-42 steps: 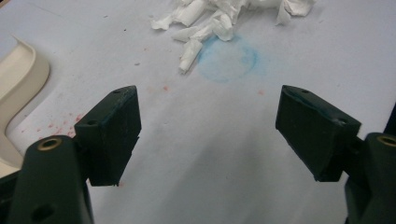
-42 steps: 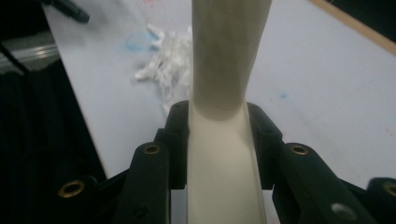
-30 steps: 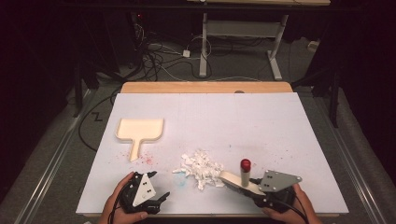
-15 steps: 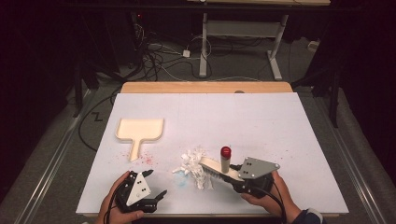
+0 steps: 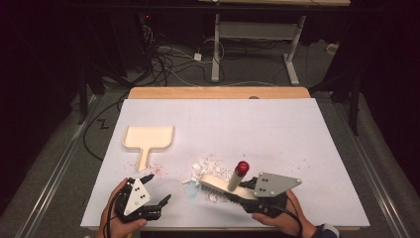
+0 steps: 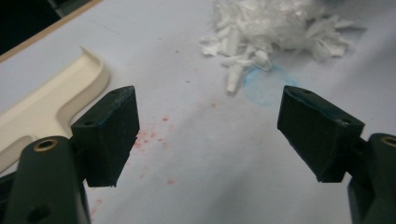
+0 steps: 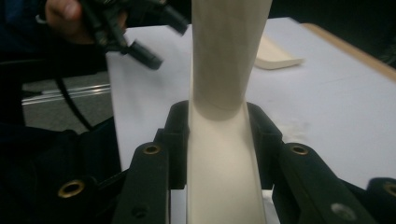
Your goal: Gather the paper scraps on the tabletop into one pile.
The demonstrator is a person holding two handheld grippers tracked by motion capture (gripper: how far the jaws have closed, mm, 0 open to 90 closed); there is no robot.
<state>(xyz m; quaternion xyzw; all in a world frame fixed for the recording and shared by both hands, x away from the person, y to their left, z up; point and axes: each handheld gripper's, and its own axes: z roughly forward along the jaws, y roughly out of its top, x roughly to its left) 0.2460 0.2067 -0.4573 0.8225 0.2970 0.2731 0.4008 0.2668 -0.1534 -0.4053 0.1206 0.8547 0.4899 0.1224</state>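
A brush (image 5: 221, 185) with a cream body, dark bristles and a red-tipped handle (image 5: 241, 167) lies low over the white table cover (image 5: 277, 134), with my right gripper (image 5: 247, 189) shut on its near end. In the right gripper view the jaws clamp the cream brush body (image 7: 219, 93) from both sides. White paper scraps (image 5: 207, 165) lie heaped against the brush's far side. A cream dustpan (image 5: 147, 139) rests flat to the left. My left gripper (image 5: 158, 188) stands open near the front edge, nothing between its pads (image 6: 112, 133), with the scraps (image 6: 275, 28) ahead of it.
Red specks (image 5: 156, 168) and a faint blue ring (image 6: 264, 84) mark the cover. A wooden strip (image 5: 218, 92) runs along the table's far edge. Beyond it are cables and a desk frame (image 5: 252, 34) on the floor. Metal rails flank the table.
My right gripper has carried the brush leftward into the scrap pile, pushing the scraps a little left. The left gripper has stayed about where it was.
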